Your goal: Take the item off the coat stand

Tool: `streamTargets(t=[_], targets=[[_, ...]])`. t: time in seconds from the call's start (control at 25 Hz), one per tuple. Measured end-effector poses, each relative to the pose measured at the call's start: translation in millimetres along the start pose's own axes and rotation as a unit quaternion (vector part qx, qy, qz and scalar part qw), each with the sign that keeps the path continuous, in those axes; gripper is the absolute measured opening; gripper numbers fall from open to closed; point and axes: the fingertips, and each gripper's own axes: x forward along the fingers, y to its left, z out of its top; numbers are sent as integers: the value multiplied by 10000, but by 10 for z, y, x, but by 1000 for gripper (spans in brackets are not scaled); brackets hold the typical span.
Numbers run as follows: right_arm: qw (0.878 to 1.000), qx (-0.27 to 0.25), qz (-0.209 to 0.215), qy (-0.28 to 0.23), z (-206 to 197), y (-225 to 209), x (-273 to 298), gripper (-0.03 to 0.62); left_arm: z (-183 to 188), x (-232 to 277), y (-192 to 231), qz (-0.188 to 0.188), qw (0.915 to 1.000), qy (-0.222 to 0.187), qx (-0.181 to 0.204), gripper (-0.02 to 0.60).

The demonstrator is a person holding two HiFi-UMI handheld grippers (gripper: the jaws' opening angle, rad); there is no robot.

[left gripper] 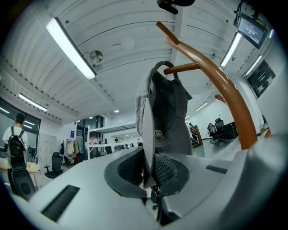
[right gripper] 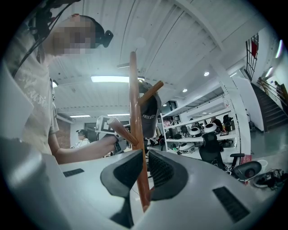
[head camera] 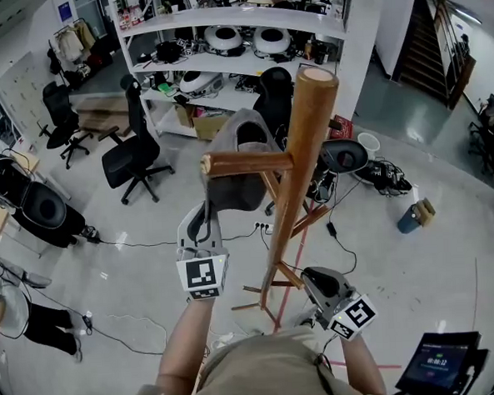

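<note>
Left gripper view shows the left gripper (left gripper: 150,173) with its pads pinched tight on the brim of the grey cap (left gripper: 168,117). The cap hangs from an upper peg of the coat stand (left gripper: 229,99). Lower down that stand, the right gripper (right gripper: 143,170) has its jaws pressed on the upright pole. Beyond the stand are white shelves (head camera: 237,34) and a black office chair (head camera: 132,158).

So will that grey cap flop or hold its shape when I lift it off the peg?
Probably floppy in the crown: the cap sags in folds off the peg. The brim looks stiffer, flat in the left tool. Likely light; the right tool grips the coat stand, which may guard against tipping.
</note>
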Motion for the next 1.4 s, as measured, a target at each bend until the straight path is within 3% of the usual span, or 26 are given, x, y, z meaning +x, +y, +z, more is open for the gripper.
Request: streamTargets(t=[1.4], targets=[[9995,316,66,-52,28,14,73,48,-147,91,401,343,9988,246,-240,34]])
